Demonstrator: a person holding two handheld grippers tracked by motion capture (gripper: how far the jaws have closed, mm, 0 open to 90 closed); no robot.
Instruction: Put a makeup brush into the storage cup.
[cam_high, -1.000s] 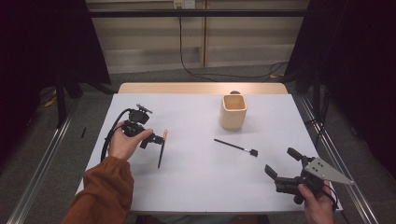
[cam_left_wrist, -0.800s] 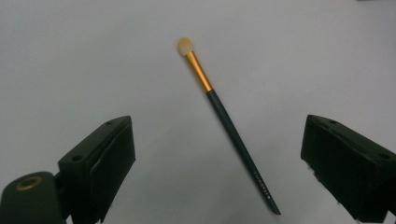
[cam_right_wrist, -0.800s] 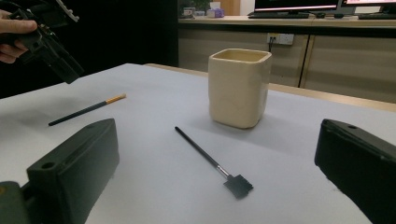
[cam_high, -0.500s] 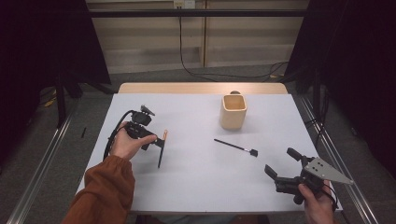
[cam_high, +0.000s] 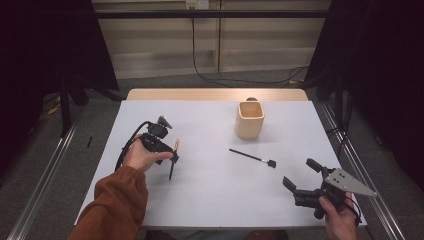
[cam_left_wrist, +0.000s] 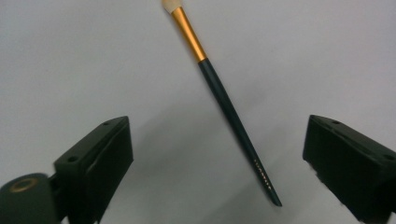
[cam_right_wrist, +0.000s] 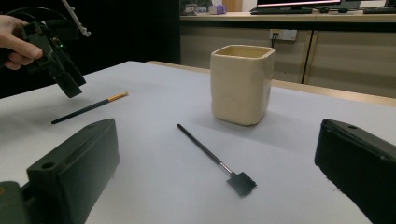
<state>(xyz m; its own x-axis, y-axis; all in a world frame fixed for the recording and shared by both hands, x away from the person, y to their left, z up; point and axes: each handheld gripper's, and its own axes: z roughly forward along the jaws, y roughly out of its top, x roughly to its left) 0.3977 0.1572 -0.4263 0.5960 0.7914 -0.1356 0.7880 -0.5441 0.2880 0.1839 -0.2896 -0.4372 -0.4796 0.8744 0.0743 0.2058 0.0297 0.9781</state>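
Observation:
A thin brush with a dark handle and gold ferrule (cam_left_wrist: 219, 93) lies flat on the white table (cam_high: 210, 195). My left gripper (cam_left_wrist: 217, 168) hovers just above it, open, jaws on either side of the handle without touching. The same brush (cam_high: 172, 162) and left gripper (cam_high: 167, 152) sit at the table's left in the high view. A second black brush with a square head (cam_right_wrist: 212, 156) lies near the middle (cam_high: 252, 157). A cream square cup (cam_high: 249, 119) stands upright behind it. My right gripper (cam_high: 302, 180) is open at the front right, holding nothing.
The cream cup (cam_right_wrist: 240, 84) stands about a hand's width beyond the black brush. A wooden strip (cam_high: 215, 95) borders the table's far edge. Metal rails (cam_high: 45, 175) run along the floor on both sides. Cables lie on the floor behind.
My left gripper has come down and slightly right over the gold-ferruled brush, which has not moved. The right gripper stays put.

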